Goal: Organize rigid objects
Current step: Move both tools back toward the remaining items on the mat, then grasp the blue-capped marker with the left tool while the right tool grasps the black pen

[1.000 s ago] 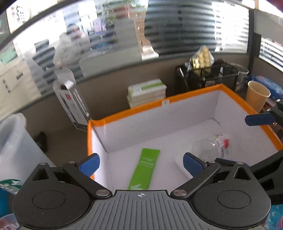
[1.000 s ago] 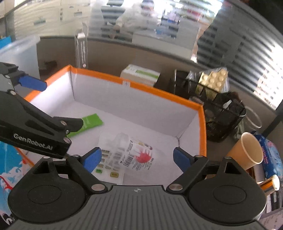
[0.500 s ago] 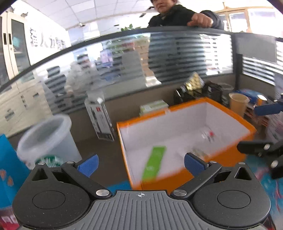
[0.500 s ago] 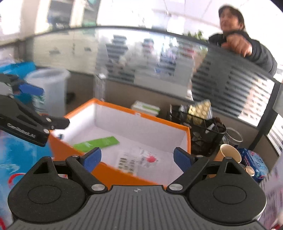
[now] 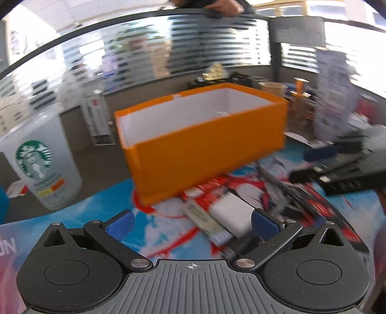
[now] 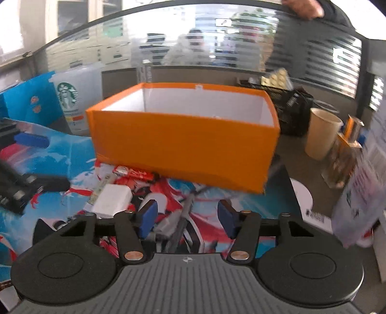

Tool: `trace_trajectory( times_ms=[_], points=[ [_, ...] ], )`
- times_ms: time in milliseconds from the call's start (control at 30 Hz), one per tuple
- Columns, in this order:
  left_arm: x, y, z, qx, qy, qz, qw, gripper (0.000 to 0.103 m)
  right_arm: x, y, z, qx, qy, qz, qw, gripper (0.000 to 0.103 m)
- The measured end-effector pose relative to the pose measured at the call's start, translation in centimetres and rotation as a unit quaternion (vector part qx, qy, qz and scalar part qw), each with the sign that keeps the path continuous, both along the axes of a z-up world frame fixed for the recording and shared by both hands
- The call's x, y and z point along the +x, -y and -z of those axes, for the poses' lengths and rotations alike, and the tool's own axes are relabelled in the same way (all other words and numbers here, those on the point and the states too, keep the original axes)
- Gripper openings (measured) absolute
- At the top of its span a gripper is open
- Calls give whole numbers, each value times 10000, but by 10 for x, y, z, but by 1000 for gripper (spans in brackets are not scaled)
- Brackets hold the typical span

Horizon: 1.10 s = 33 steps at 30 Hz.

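Note:
The orange box (image 5: 197, 145) with white inside walls stands on the colourful mat, and its contents are hidden from this low angle. My left gripper (image 5: 191, 223) is open just above the mat in front of the box. A white block (image 5: 231, 212), a greenish strip pack (image 5: 205, 222) and a red packet (image 5: 207, 188) lie ahead of it. My right gripper (image 6: 187, 217) hovers before the orange box (image 6: 183, 142), its jaws closing. A grey pen-like thing (image 6: 184, 212) lies on the mat in line with the gap, untouched. The white block (image 6: 112, 200) lies to its left.
A frosted Starbucks cup (image 5: 41, 164) stands left of the box. A paper cup (image 6: 322, 132), a black mesh basket (image 6: 294, 108) and a clear printed bag (image 6: 361, 193) crowd the right. A person's hand (image 6: 301, 7) rests on the partition behind.
Both grippers have pulled back from over the box's inside to the mat in front of it and sunk lower. The right jaws have narrowed; the left stays wide.

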<state>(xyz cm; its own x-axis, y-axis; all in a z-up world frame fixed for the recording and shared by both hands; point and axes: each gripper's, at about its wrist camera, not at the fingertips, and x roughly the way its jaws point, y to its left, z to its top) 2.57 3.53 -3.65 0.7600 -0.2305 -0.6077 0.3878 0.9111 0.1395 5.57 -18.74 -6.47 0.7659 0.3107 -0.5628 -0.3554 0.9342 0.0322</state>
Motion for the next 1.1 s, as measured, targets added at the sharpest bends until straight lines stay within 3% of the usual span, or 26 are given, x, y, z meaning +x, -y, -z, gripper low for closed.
trace_trajectory(
  times_ms=[133, 267, 333, 467, 667, 833, 933, 1000, 1100],
  points=[
    [-13, 11, 16, 23, -125, 363, 9993, 103, -6, -4, 11, 59, 23, 126, 9999, 55],
    [-22, 15, 24, -80, -110, 644, 9978, 103, -10, -10, 18, 96, 64, 175, 9998, 69],
    [-26, 19, 29, -32, -83, 738, 9972, 103, -11, -8, 19, 133, 86, 245, 9996, 69],
    [-32, 26, 37, 82, -19, 963, 9953, 103, -10, -4, 21, 190, 10, 380, 9991, 53],
    [-35, 27, 43, -26, -120, 1222, 9924, 100, -14, -11, 26, -107, -153, 297, 9994, 30],
    [-33, 28, 51, -120, -272, 1326, 9907, 93, -14, -18, 30, -296, -169, 311, 9989, 30],
    [-36, 29, 52, -134, -169, 1382, 9902, 84, -15, -17, 32, -204, -161, 249, 9994, 30],
    [-37, 30, 52, -123, -101, 1412, 9898, 71, -15, -18, 32, -200, -151, 255, 9994, 30],
    [-39, 33, 51, -98, -51, 1447, 9894, 65, -15, -19, 32, -233, -154, 239, 9993, 30]
  ],
)
